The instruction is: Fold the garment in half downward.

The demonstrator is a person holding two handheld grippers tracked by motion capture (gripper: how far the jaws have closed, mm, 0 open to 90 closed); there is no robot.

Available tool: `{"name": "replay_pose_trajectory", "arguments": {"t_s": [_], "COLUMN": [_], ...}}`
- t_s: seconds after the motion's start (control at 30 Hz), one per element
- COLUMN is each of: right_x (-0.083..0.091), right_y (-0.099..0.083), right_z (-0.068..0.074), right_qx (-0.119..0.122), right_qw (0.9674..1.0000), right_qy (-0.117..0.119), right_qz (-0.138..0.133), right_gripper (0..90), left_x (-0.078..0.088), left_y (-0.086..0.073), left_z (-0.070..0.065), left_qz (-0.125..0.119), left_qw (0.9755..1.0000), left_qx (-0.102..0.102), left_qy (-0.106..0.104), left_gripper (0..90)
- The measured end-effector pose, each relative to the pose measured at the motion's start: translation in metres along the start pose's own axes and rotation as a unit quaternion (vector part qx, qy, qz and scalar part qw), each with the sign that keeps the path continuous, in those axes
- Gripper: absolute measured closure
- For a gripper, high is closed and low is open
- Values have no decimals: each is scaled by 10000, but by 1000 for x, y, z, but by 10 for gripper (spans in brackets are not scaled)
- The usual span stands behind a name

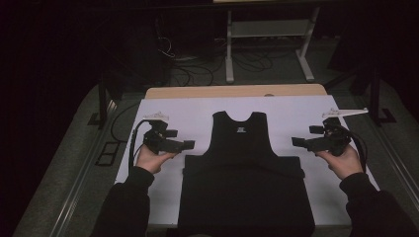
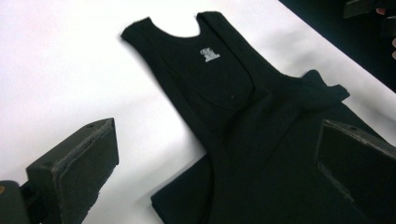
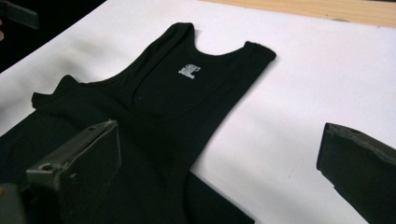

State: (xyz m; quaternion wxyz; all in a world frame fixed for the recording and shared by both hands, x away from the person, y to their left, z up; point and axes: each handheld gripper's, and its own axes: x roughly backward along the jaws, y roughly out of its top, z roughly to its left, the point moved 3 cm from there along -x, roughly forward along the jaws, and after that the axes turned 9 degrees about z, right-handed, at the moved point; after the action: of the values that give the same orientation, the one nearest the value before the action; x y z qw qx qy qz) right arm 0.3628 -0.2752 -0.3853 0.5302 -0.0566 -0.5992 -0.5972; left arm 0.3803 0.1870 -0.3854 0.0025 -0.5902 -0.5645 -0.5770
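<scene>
Both pairs of jaws stand wide apart and hold nothing. The left gripper (image 1: 189, 144) and the right gripper (image 1: 295, 141) hover beside the black tank top (image 1: 243, 163), which lies flat in the middle of the white-covered table (image 1: 296, 111), its hem at the near edge.

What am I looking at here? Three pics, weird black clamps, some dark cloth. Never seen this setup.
No robot here: a person holds a hand-held two-jaw clamp tool in each hand. The high view looks down from above the person's side of the table; the left gripper is at its left, the right gripper at its right. The other two pictures come from small cameras riding on each gripper, looking out between its own black jaws.

On the white table cover lies a black sleeveless tank top, spread flat, neck away from the person, with a small white label inside the neckline. Its lower part looks folded up over the chest.

Both grippers are open and hold nothing; each hovers beside the top, one on either side.
</scene>
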Motion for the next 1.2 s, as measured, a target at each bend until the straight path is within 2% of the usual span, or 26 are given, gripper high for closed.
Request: {"name": "replay_pose_trajectory", "arguments": {"t_s": [0.13, 0.3, 0.6, 0.9, 1.13, 1.2], "right_x": [0, -1, -5, -12, -14, -15], "right_y": [7, 16, 33, 50, 59, 60], "right_z": [-1, -1, -1, -9, -17, -20], "right_qx": [81, 133, 239, 204, 168, 141], "right_qw": [10000, 9999, 9996, 9995, 9996, 9997], "right_qy": [-42, -64, 39, -1, -46, -50], "right_qz": [31, 67, 155, 227, 214, 206], "right_gripper": [0, 0, 0, 0, 0, 0], "left_x": [1, -1, -4, -11, -16, -19], "left_y": [8, 18, 32, 51, 60, 61], "left_z": [-1, 2, 6, 7, 11, 13], "left_qz": [-40, 38, 31, 62, 81, 48], "left_qw": [10000, 9999, 9999, 9996, 9996, 9997], "left_qx": [-33, -113, -159, -261, -274, -239], "left_qy": [-8, 59, 10, 29, 57, 8], "left_gripper": [0, 0, 0, 0, 0, 0]}}
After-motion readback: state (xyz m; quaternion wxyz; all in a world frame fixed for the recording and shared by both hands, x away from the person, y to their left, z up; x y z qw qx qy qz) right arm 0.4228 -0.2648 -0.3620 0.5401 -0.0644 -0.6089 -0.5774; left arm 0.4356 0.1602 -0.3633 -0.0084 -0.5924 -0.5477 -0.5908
